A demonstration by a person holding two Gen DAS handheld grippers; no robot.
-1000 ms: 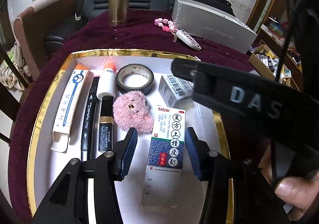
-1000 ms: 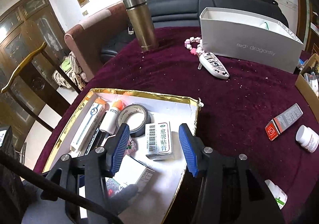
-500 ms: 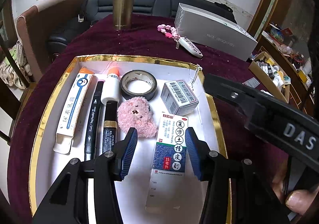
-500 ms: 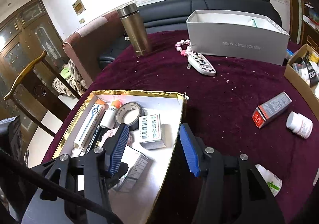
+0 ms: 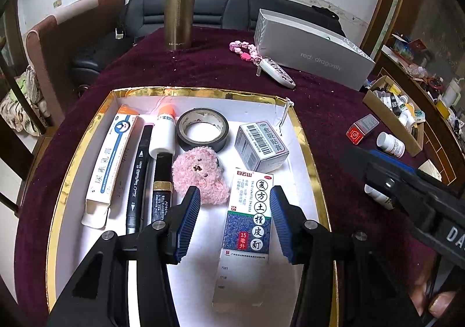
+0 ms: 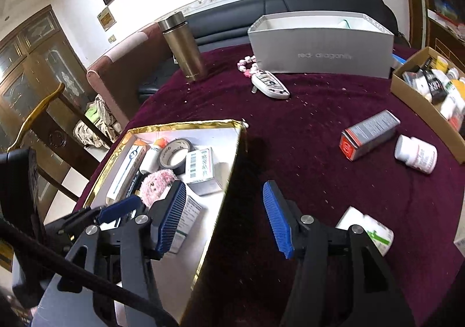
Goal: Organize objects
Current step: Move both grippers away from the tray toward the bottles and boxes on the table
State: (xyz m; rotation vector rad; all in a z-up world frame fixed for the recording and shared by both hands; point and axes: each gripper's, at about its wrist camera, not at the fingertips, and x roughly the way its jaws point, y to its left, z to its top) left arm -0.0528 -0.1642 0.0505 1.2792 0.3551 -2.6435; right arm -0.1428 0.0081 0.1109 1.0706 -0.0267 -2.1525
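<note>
Hovering over the near part of the gold-rimmed tray (image 5: 308,149), the left gripper (image 5: 234,221) has its fingers (image 5: 189,219) partly open, with nothing pressed between them; the blue-and-white medicine box (image 5: 248,225) lies flat on the tray floor below the gap.

Tray contents, left to right in the left wrist view:
- white ointment carton (image 5: 112,164) along the left wall
- black marker (image 5: 138,178) beside it
- white bottle with orange cap (image 5: 163,130) at the far end
- black-and-gold tube (image 5: 162,181) just in front of that bottle
- roll of black tape (image 5: 203,128)
- pink plush toy (image 5: 200,177), just in front of the tape
- small barcode box (image 5: 261,144), near the right wall

The right gripper (image 6: 225,218) straddles the tray's right wall above the maroon tabletop (image 6: 305,123). Its fingers (image 6: 276,219) are opening and hold nothing.

Loose on the tabletop to the right: a grey-and-red carton (image 6: 369,138), a white pill bottle (image 6: 415,154) just beside it, and a white bottle with green print (image 6: 370,231) near the right gripper
</note>
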